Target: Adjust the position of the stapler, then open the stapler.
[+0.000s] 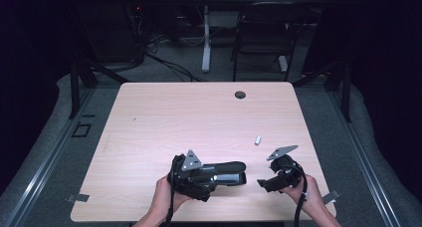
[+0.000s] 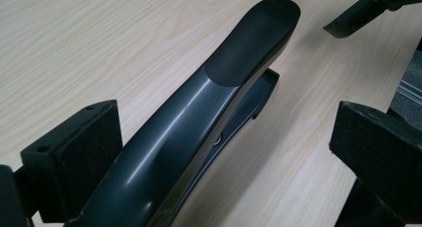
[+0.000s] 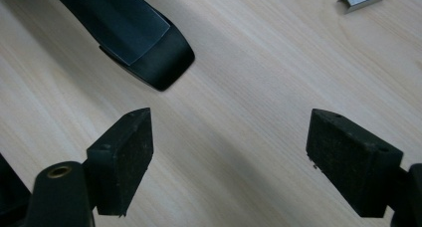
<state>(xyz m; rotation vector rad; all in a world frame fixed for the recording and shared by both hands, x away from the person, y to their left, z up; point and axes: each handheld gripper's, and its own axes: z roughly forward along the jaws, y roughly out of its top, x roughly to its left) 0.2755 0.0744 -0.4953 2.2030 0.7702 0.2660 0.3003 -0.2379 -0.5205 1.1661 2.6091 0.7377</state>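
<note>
Stapler (image 1: 225, 172) lies near the front edge of the tabletop (image 1: 164, 117), its black body stretching rightward from the left gripper (image 1: 211, 179); in the left gripper view we see the stapler (image 2: 199, 117) running up between the two fingers (image 2: 74, 157), the left pad just beside its flank and the right one (image 2: 383, 152) standing well apart, so we read this grip as released; whether the left pad touches we cannot tell. Our right gripper (image 1: 263, 183) hovers just right of the stapler's nose, fingers (image 3: 124, 152) spread wide with bare wood between them; the stapler tip (image 3: 149, 57) lies ahead of them. A strip of staples (image 1: 258, 140) rests farther back, apart from both grippers; a round grommet (image 1: 240, 94) sits near the far edge. Beyond the tabletop stands a dark chair (image 1: 263, 33).
</note>
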